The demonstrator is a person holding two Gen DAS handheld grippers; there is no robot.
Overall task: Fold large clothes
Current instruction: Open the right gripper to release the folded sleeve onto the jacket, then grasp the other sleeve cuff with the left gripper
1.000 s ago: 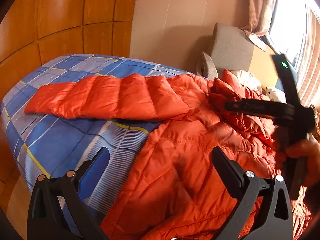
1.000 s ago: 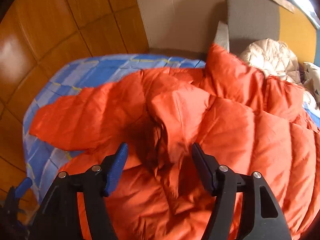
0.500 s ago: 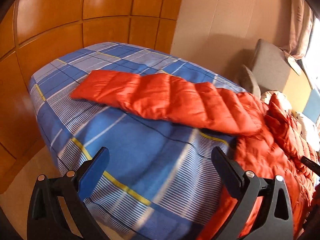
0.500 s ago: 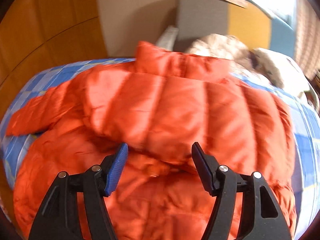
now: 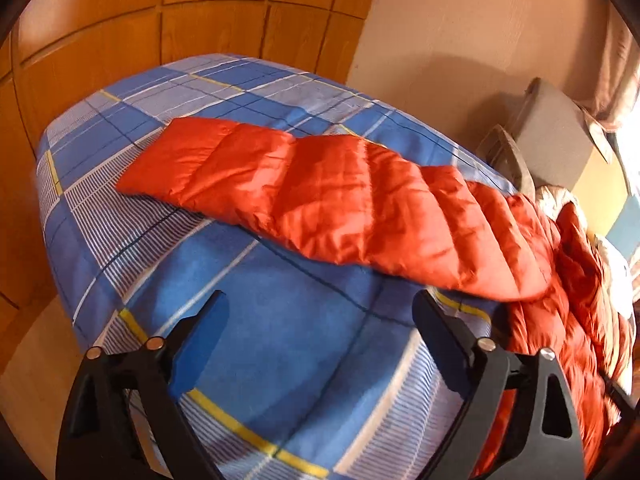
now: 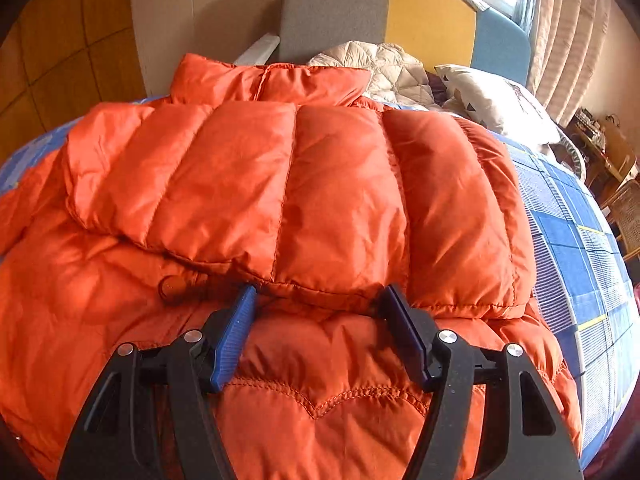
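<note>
- The orange down jacket (image 6: pixel 304 200) lies on the bed (image 5: pixel 280 340), which wears a blue checked cover with white and yellow lines.
- Left wrist view: one sleeve (image 5: pixel 320 200) of the jacket stretches flat across the bed, its cuff end toward the bed's far left corner and well apart from the wooden wall panels (image 5: pixel 120 40). The rest of the jacket is bunched at the bed's right side.
- The left gripper (image 5: pixel 320 312) hangs over bare cover on the near side of the sleeve. Its jaws stand wide and are closing, with only the bed cover seen between them; they touch no cloth.
- Bare bed lies all round the sleeve: a broad band on its near side and a strip beyond it up to the rounded far edge. The floor (image 5: pixel 36 360) shows past the bed's left edge.
- Right wrist view: the other sleeve (image 6: pixel 280 192) is folded across the jacket's body, collar (image 6: pixel 272 78) behind it. The right gripper (image 6: pixel 320 300) sits at that sleeve's near hem, jaws apart, tips just beside or touching the hem; I cannot tell which. Nothing is clamped.
- Only the right view shows the cream quilted garment (image 6: pixel 384 68), the pillow (image 6: pixel 492 100), the grey, yellow and blue headboard (image 6: pixel 332 8), the curtains (image 6: pixel 568 20), and the bare bed strip to the jacket's right.
- Only the left view shows the outstretched sleeve whole.
</note>
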